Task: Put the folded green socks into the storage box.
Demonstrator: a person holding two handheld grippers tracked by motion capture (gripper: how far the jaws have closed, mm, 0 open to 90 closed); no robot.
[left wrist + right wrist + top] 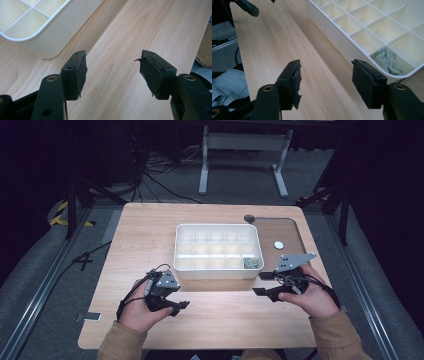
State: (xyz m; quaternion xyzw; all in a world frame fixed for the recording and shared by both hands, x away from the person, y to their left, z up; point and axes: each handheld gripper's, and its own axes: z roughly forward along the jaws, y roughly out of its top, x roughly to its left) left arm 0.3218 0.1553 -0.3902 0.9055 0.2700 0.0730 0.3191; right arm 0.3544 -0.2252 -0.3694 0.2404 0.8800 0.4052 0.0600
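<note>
Both grippers, left and right, hover before the white tray (grey lump inside), jaws parted, empty.

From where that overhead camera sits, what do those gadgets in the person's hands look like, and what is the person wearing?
Each hand holds a small black tool ending in two flat, blocky jaws lined with dark, slightly frayed pads. The left gripper trails a thin black cable looping by the wrist. The right gripper carries a grey three-cornered plate dotted with small holes. Both sleeves are tan.
</note>
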